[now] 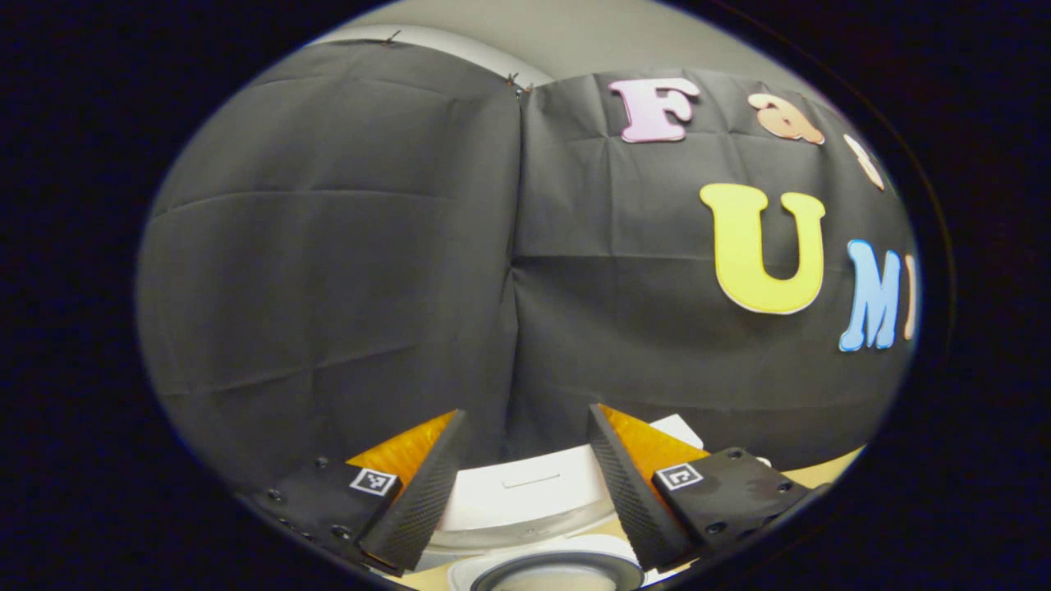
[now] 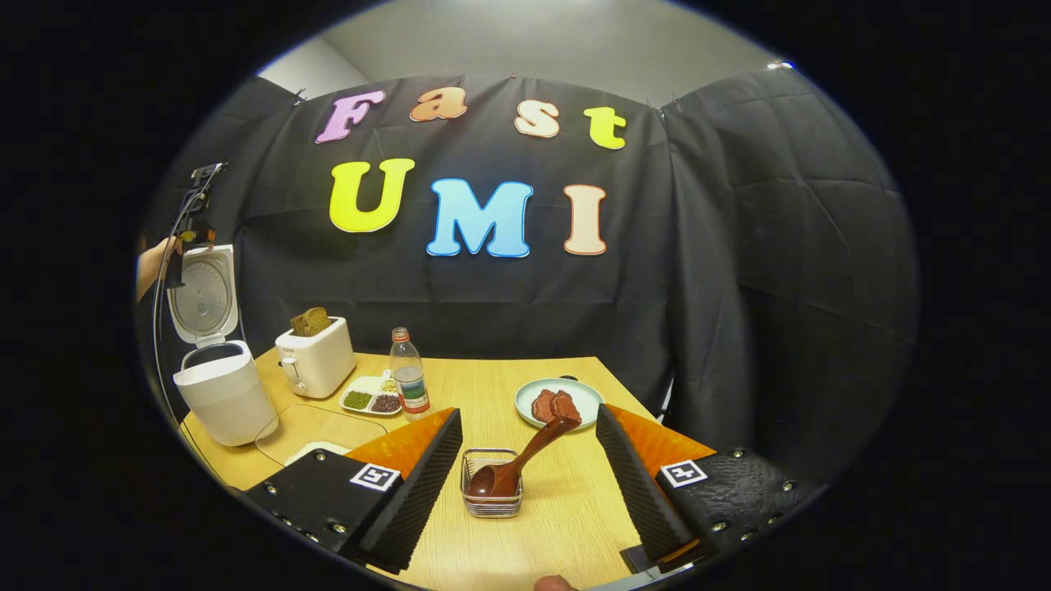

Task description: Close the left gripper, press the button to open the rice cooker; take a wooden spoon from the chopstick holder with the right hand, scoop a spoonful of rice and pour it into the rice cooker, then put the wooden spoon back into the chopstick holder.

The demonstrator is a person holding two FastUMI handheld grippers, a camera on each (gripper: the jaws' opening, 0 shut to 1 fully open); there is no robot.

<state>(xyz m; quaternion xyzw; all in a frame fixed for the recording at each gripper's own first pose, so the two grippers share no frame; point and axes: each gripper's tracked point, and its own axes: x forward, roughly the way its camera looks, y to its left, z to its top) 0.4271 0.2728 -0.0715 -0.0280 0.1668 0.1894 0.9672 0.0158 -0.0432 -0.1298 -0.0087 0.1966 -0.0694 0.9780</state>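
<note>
Looking down the right gripper (image 2: 530, 480), its fingers are spread wide with nothing between them. The spoon (image 2: 516, 464) sits dead ahead, just past the tips and roughly centred in the gap, apart from both fingers. It's bowl-down in the wire holder (image 2: 491, 495), with the handle slanting up, away, and to the right, toward the plate (image 2: 585, 394). So the long axis runs diagonally across the gripper's line, and I'd guess the grab needs to land on the handle above the holder's rim, maybe with a bit of wrist roll to square up.

The cooker (image 2: 223, 392) is way off at the far left corner of the counter (image 2: 493, 377), lid already up, so the button step looks done. The right gripper is clearly the nearer one to the spoon.

The left gripper (image 1: 525, 480) is also spread apart, holding nothing, hovering over the cooker's raised lid (image 1: 517, 497) with the pot's rim (image 1: 558, 566) just below.

I can't tell where the rice to scoop actually is from here.
</note>
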